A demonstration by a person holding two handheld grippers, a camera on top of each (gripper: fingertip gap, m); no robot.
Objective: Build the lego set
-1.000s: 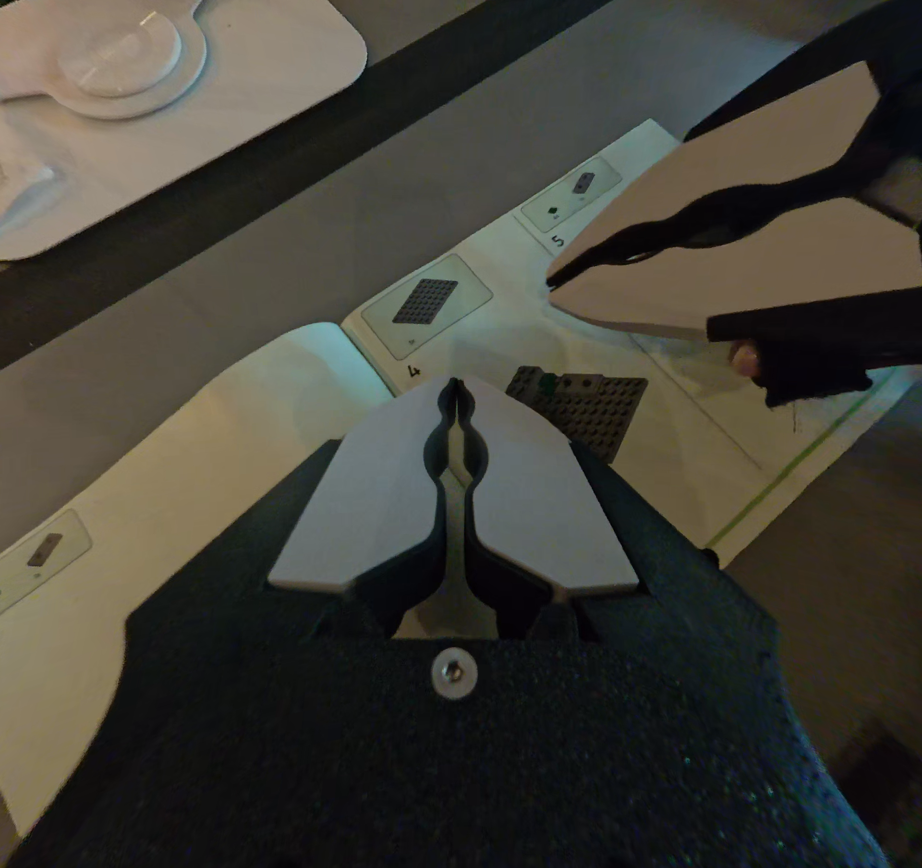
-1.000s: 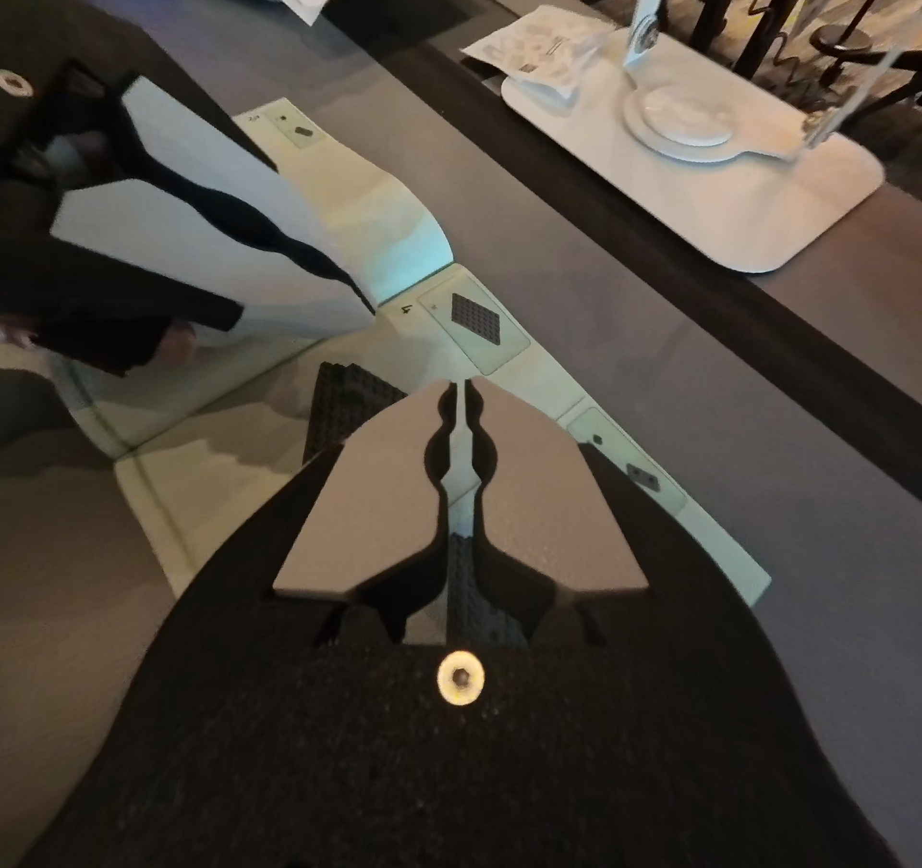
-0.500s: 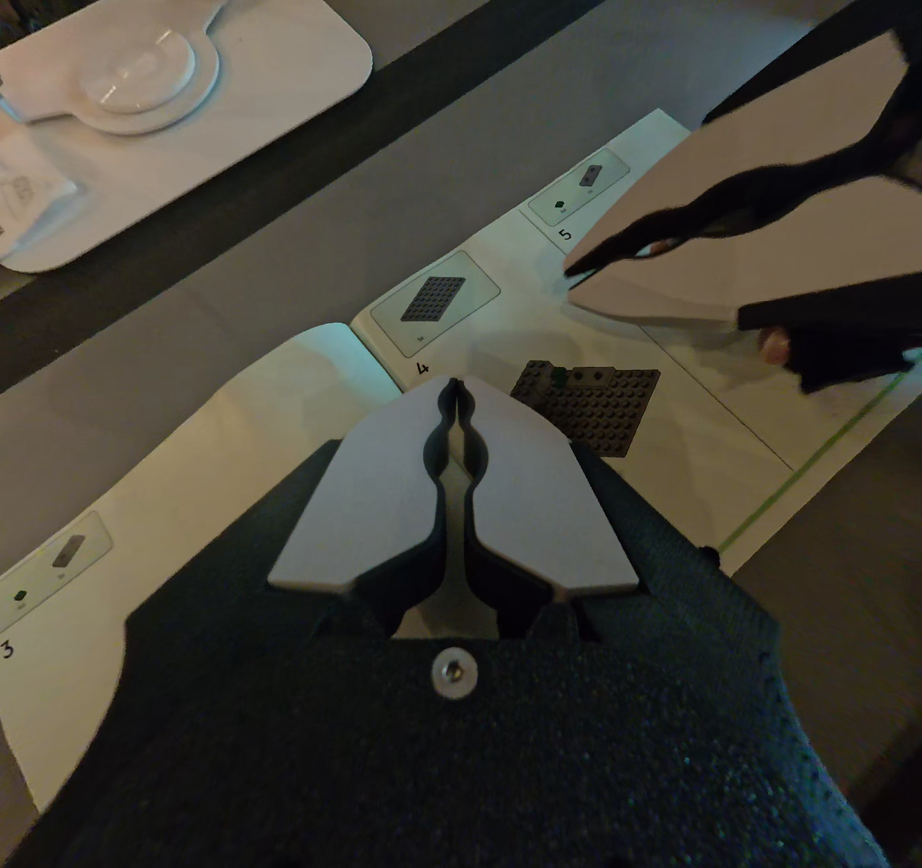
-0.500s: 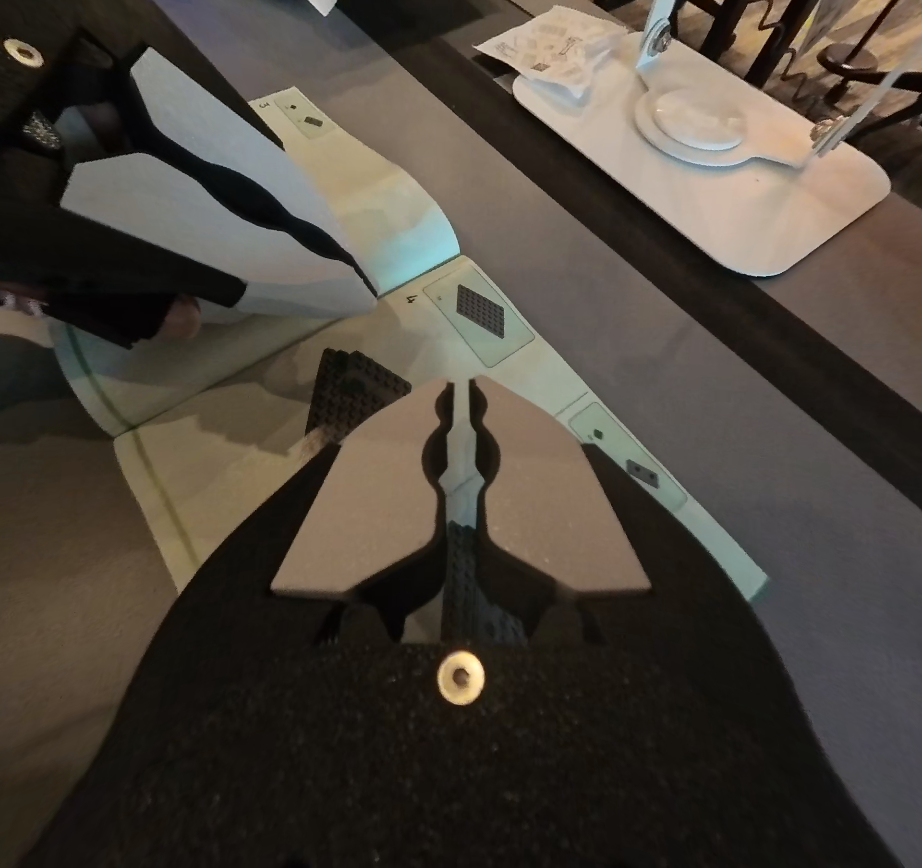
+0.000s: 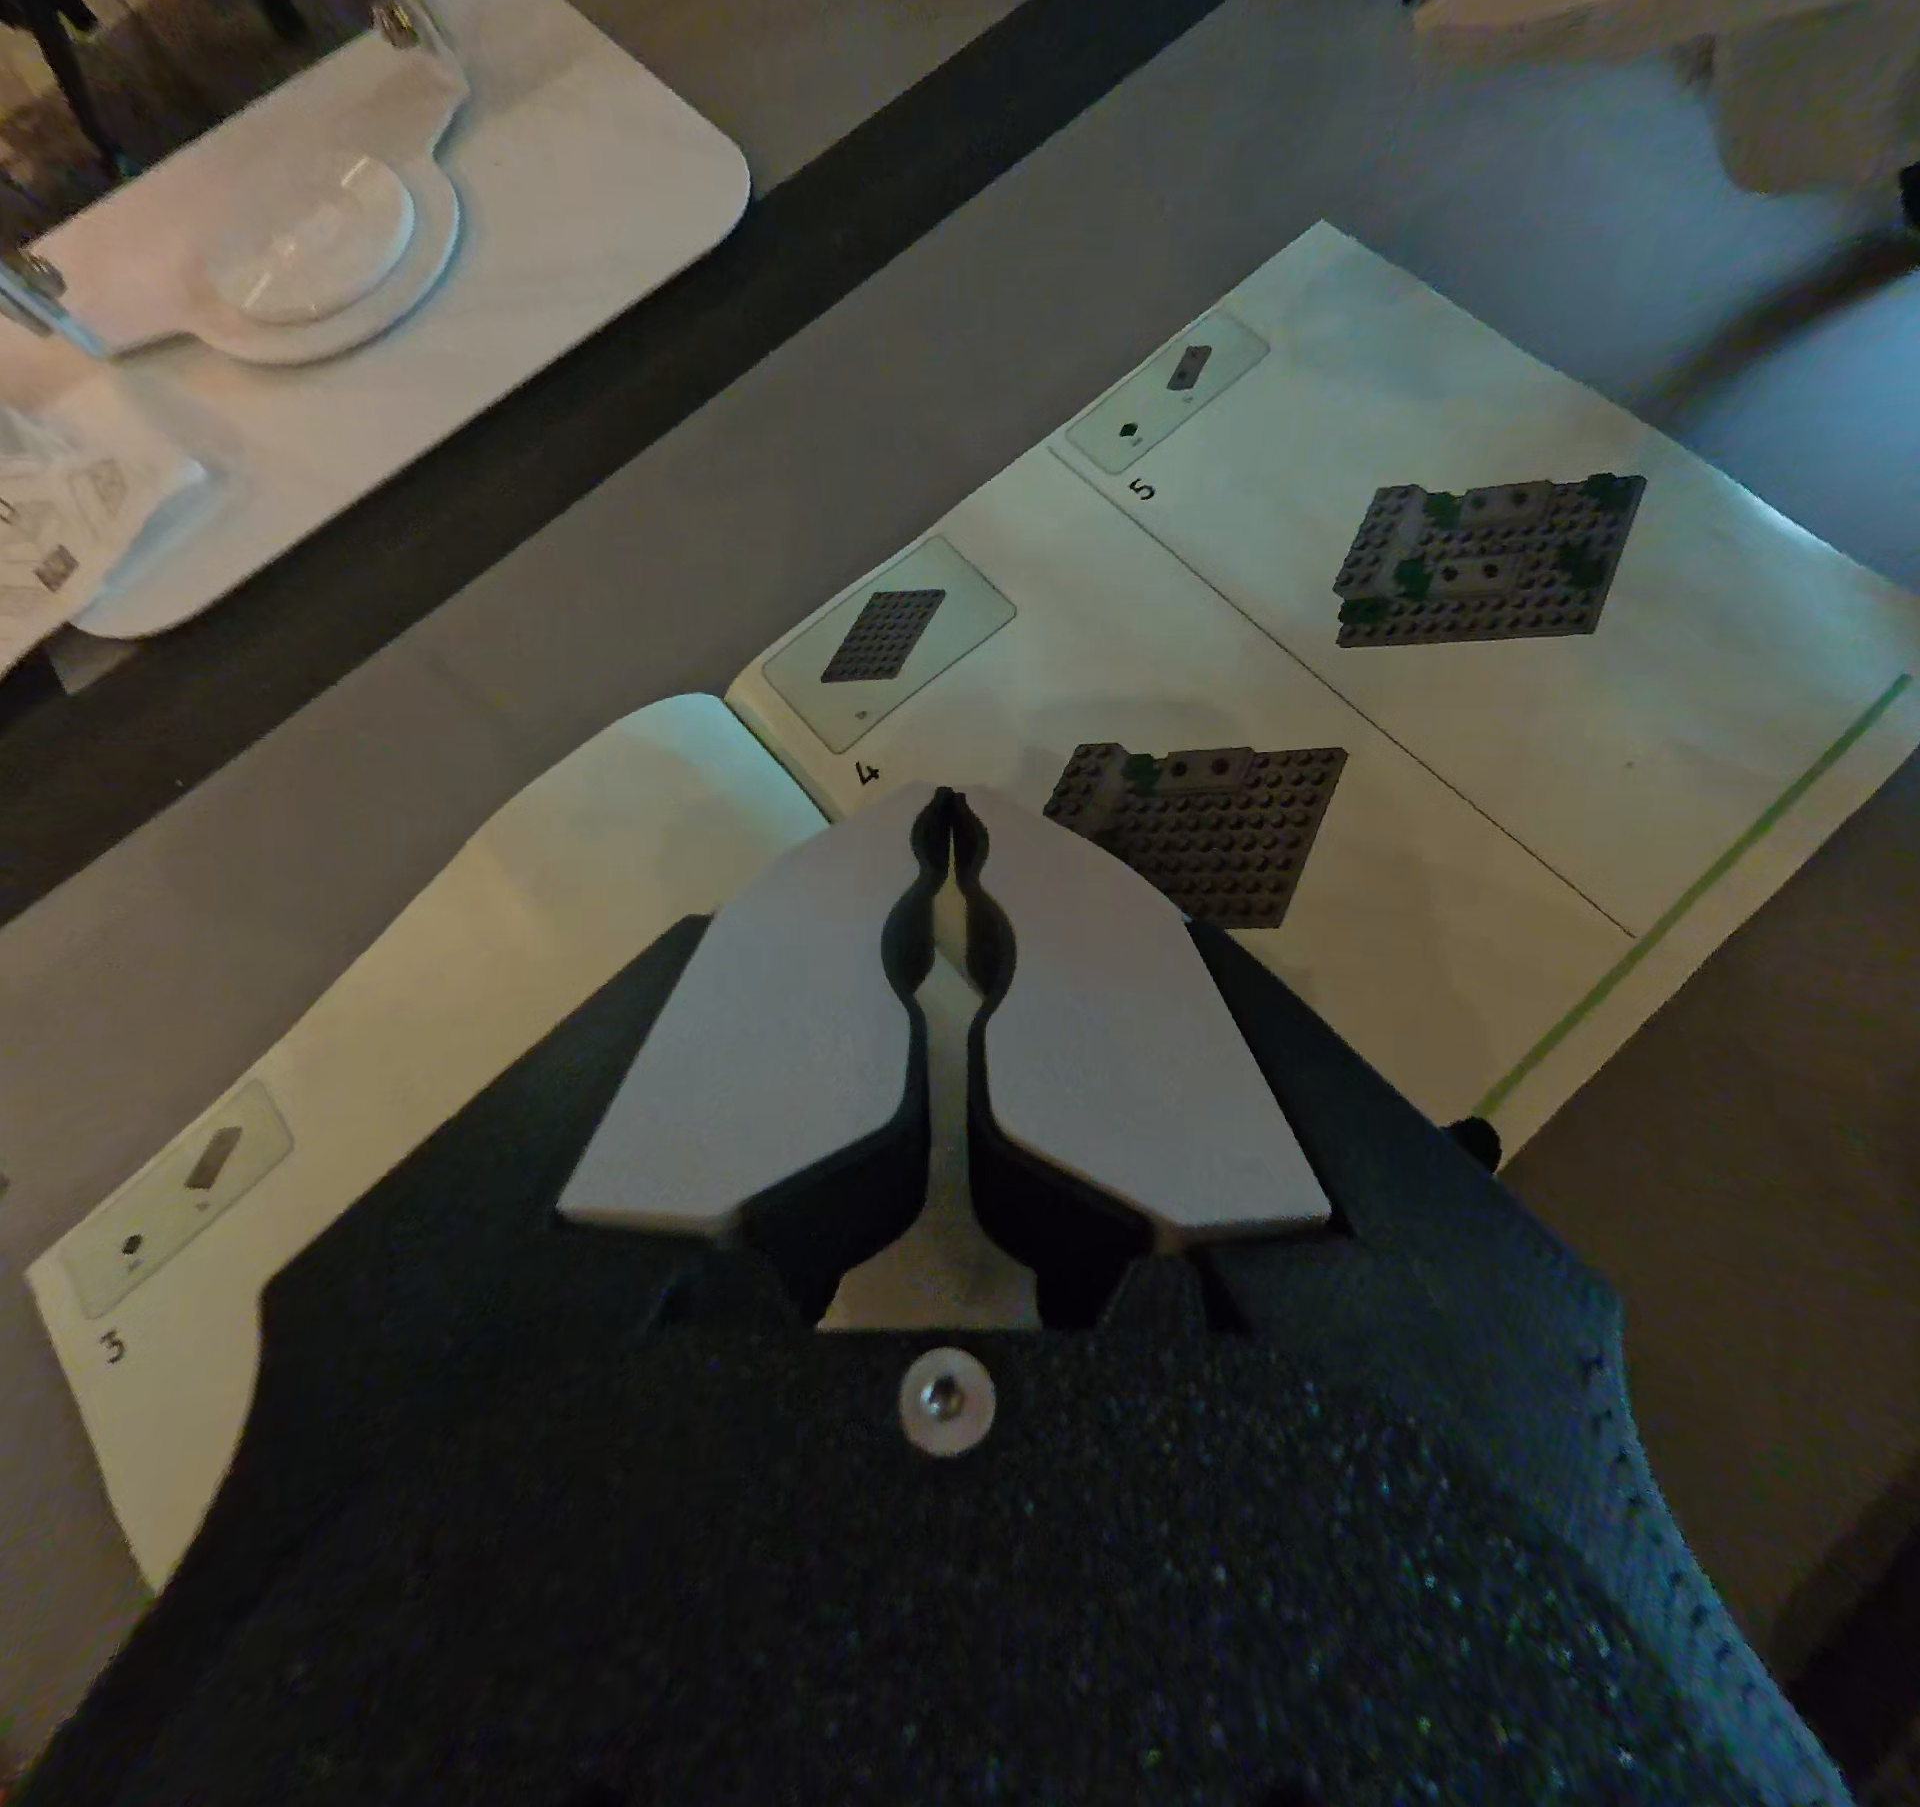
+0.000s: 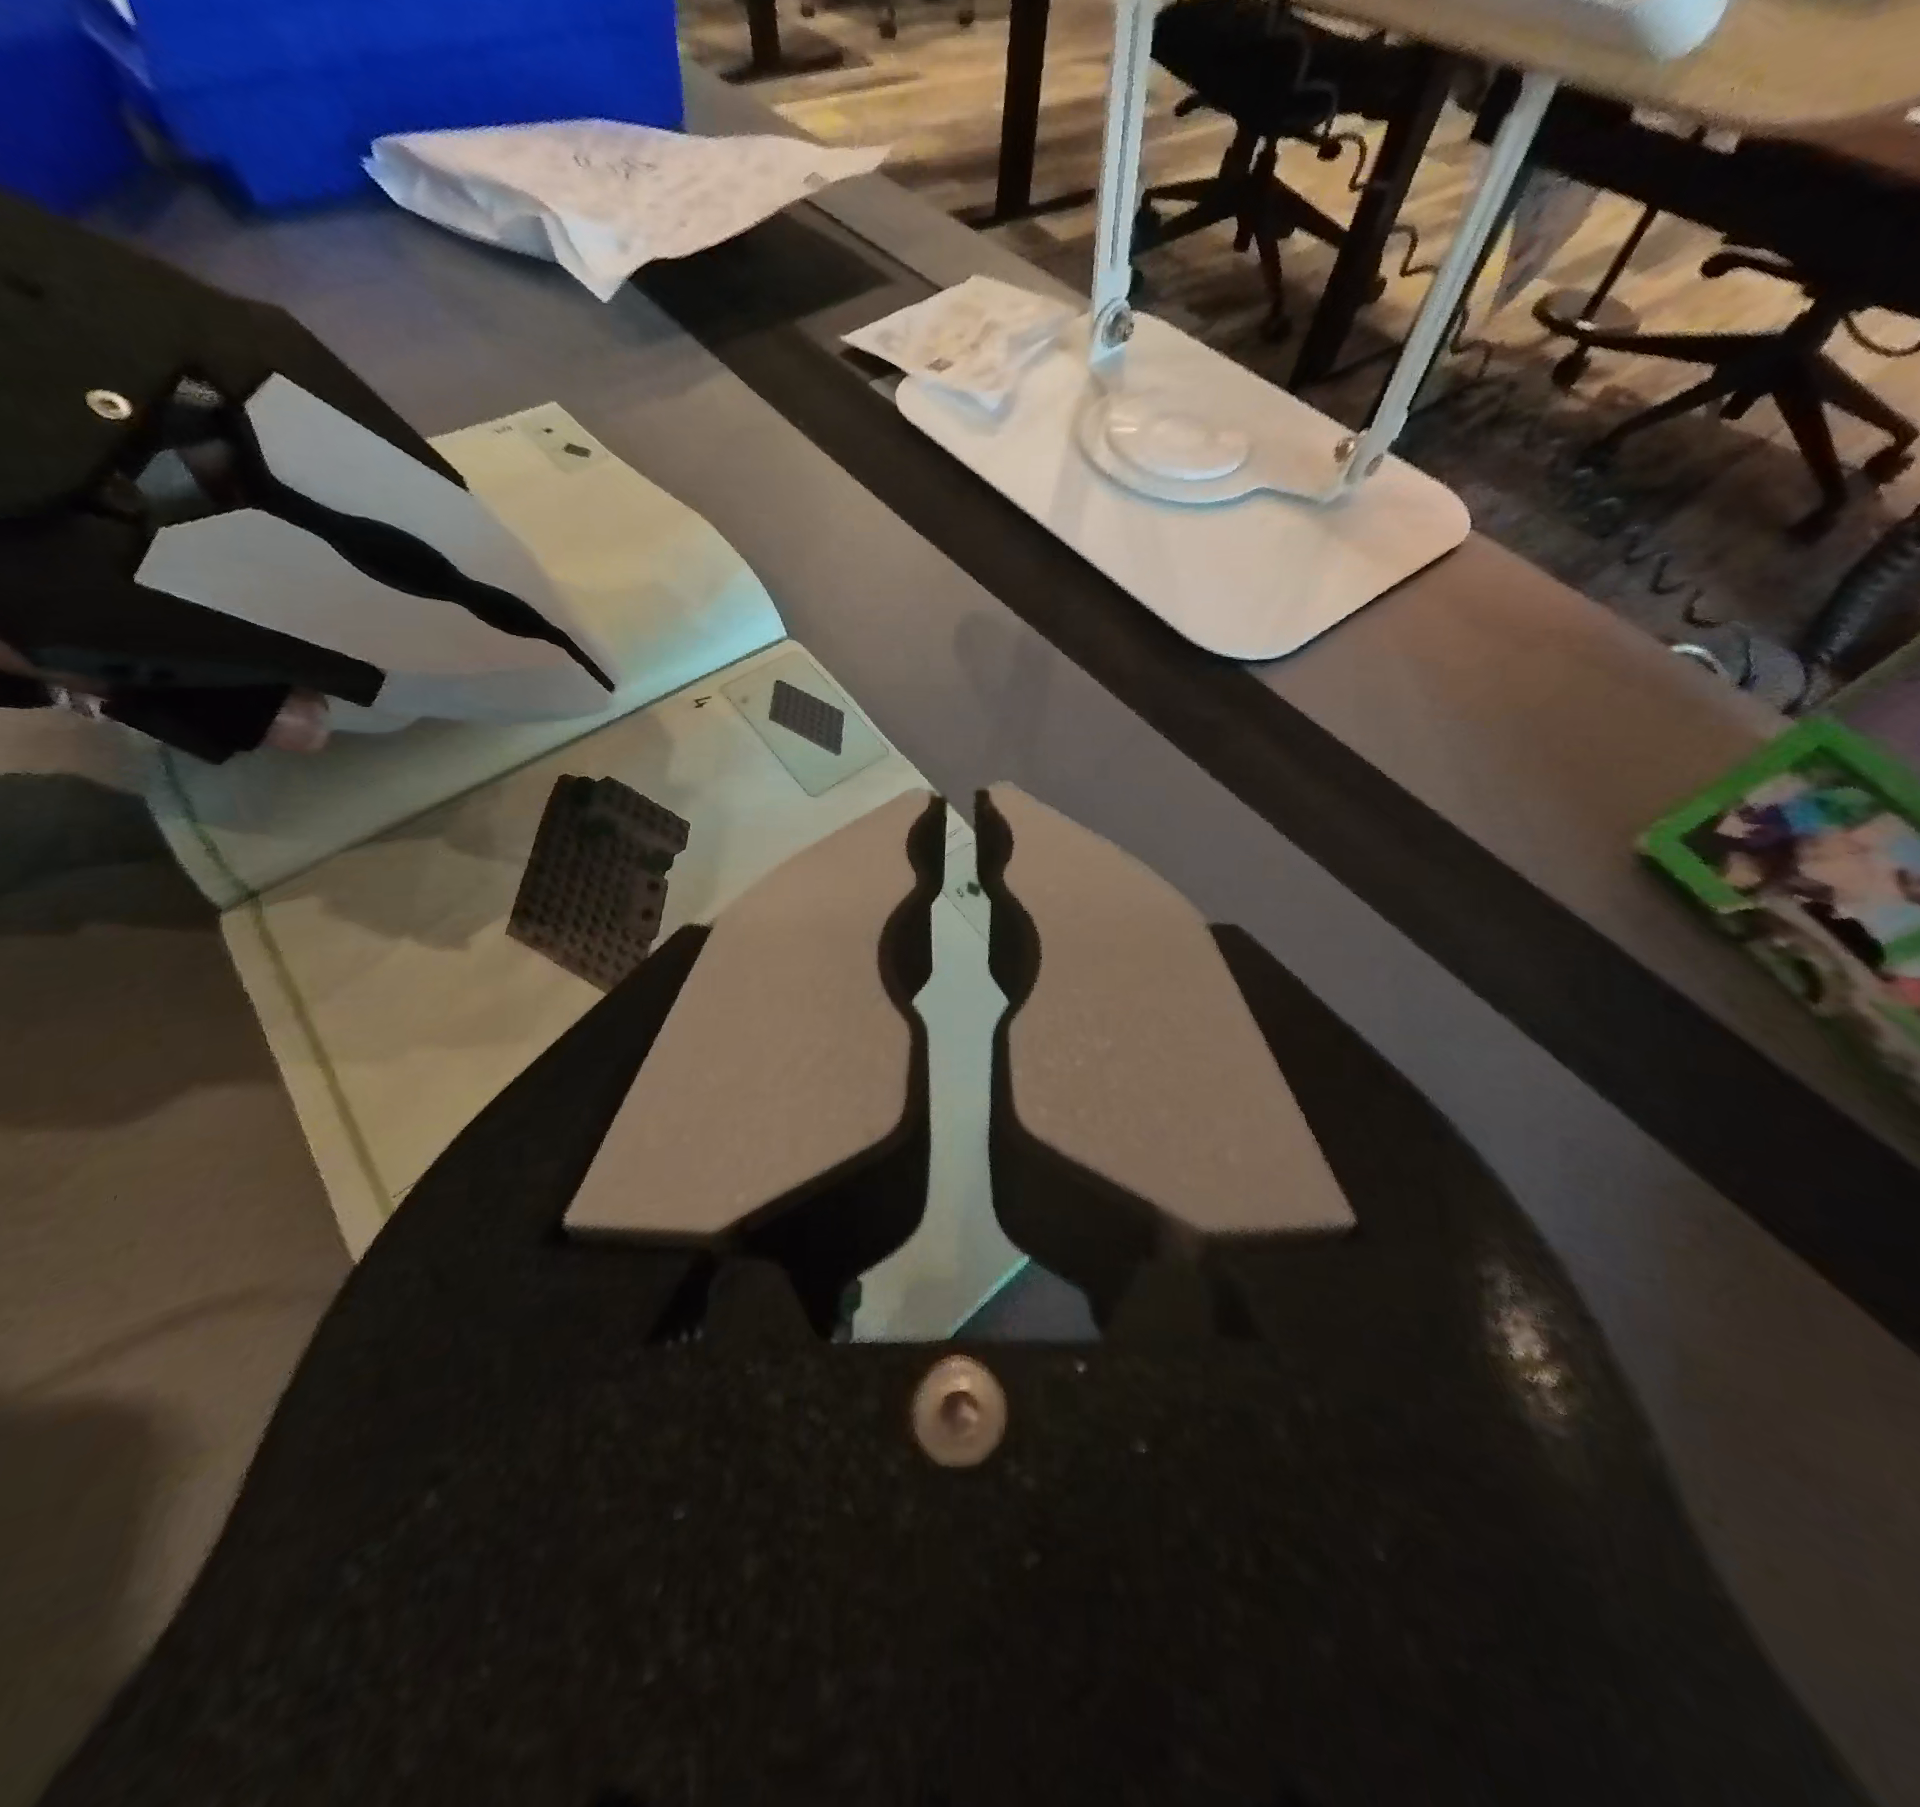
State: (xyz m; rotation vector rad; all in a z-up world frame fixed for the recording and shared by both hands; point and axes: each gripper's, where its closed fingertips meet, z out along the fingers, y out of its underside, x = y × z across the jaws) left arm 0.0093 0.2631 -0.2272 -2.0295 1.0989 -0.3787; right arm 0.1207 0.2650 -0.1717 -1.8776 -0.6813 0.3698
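An open instruction booklet (image 5: 1299, 614) lies flat on the grey table; it also shows in the right wrist view (image 6: 644, 562). Its pages carry printed pictures of a grey studded plate build (image 5: 1195, 832). My left gripper (image 5: 948, 801) is shut and empty, with its tips over the booklet's centre fold. It shows from the side in the right wrist view (image 6: 608, 682). My right gripper (image 6: 961, 801) hangs above the booklet's near page, shut but for a thin gap and empty. It is a blur at the top right of the left wrist view (image 5: 1662, 22). No loose bricks show.
A white lamp base (image 6: 1195, 531) stands past a dark strip in the table, also in the left wrist view (image 5: 364, 230). A green-framed box (image 6: 1808, 884) lies at the right. A blue box (image 6: 395, 43) and a white paper bag (image 6: 623, 188) sit at the far left. The left gripper's tips are roughly 12 cm from the right gripper's.
My right gripper has lifted up and away from the booklet, uncovering the second printed picture. My left gripper stays shut over the fold and has drawn back a little.
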